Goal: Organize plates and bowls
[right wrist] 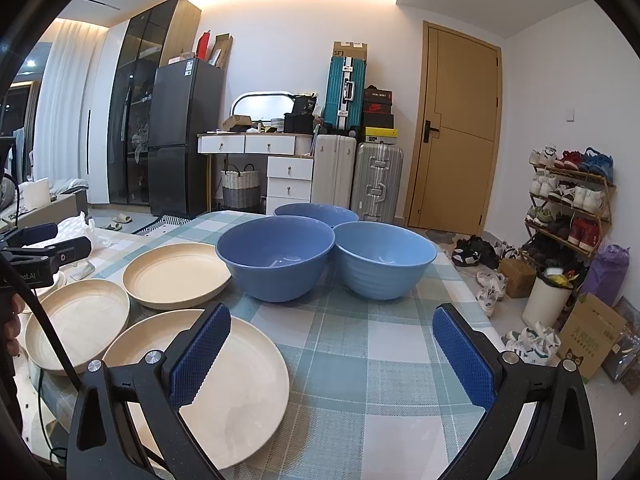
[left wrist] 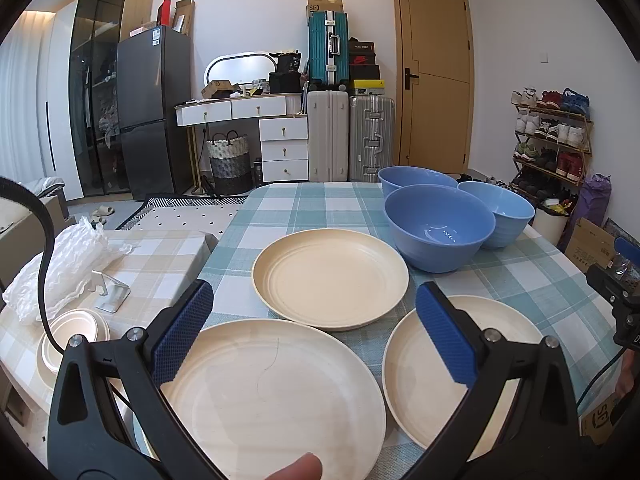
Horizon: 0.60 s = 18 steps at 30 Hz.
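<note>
Apparently nothing's stacked yet: three cream plates (left wrist: 330, 278) and three blue bowls (right wrist: 276, 258) lie separate on my worktop (right wrist: 360, 360); left hand-held gripper (left wrist: 314, 334) and right hand-held gripper (right wrist: 332, 354) gape wide, empty.

Cream plates (left wrist: 330, 276); blue bowls (right wrist: 276, 258); teal-and-white checked tablecloth (right wrist: 360, 344); blue gripper pads (left wrist: 444, 340); teal suitcase (left wrist: 328, 54).

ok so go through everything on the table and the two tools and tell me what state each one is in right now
Left tool: open, holding nothing.
Right tool: open, holding nothing.
Near left plate: flat on the table, empty, unstacked.
Near right plate: flat, empty, unstacked.
Far plate: flat, empty, unstacked.
Front bowl: upright, empty, not nested.
Right bowl: upright, empty, not nested.
Back bowl: upright, inside mostly hidden.
Door: shut.
</note>
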Each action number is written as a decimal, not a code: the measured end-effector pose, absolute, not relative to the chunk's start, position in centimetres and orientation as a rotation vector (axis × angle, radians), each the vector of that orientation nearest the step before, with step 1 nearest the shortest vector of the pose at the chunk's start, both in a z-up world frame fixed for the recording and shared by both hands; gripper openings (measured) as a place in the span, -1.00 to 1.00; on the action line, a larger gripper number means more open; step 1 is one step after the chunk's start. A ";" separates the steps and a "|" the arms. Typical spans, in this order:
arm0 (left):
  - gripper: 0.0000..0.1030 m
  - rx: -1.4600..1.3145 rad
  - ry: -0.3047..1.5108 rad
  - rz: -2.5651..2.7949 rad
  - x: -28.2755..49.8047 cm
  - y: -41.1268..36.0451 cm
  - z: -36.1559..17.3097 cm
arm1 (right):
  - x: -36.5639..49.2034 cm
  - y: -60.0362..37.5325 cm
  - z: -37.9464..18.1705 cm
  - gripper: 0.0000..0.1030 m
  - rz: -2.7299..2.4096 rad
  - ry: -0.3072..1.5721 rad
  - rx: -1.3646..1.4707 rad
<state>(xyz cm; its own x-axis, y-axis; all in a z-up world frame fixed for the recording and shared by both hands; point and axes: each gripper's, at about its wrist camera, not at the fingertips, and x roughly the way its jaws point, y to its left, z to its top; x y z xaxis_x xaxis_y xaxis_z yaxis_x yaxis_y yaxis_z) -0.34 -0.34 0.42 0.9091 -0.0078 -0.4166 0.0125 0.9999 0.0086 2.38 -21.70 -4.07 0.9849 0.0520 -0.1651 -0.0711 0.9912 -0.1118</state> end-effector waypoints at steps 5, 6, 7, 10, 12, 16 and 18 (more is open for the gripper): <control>0.96 0.011 0.431 -0.012 -0.3 -0.3 0.4 | 2.2 -21.6 -3.8 1.00 0.061 0.145 -0.141; 0.96 0.011 0.431 -0.011 -0.3 -0.3 0.4 | 2.2 -21.6 -3.9 1.00 0.059 0.142 -0.138; 0.96 0.011 0.432 -0.011 -0.3 -0.3 0.4 | 2.2 -21.6 -3.9 1.00 0.061 0.144 -0.133; 0.96 0.010 0.432 -0.010 -0.3 -0.3 0.4 | 2.2 -21.5 -3.8 1.00 0.070 0.156 -0.116; 0.96 0.007 0.435 -0.007 -0.3 -0.2 0.3 | 2.3 -21.6 -3.7 1.00 0.078 0.167 -0.103; 0.96 0.003 0.444 -0.002 -0.2 0.4 0.1 | 2.5 -21.2 -3.2 1.00 0.108 0.189 -0.093; 0.96 0.002 0.455 0.016 -0.1 0.9 0.1 | 2.9 -20.9 -2.8 1.00 0.129 0.206 -0.088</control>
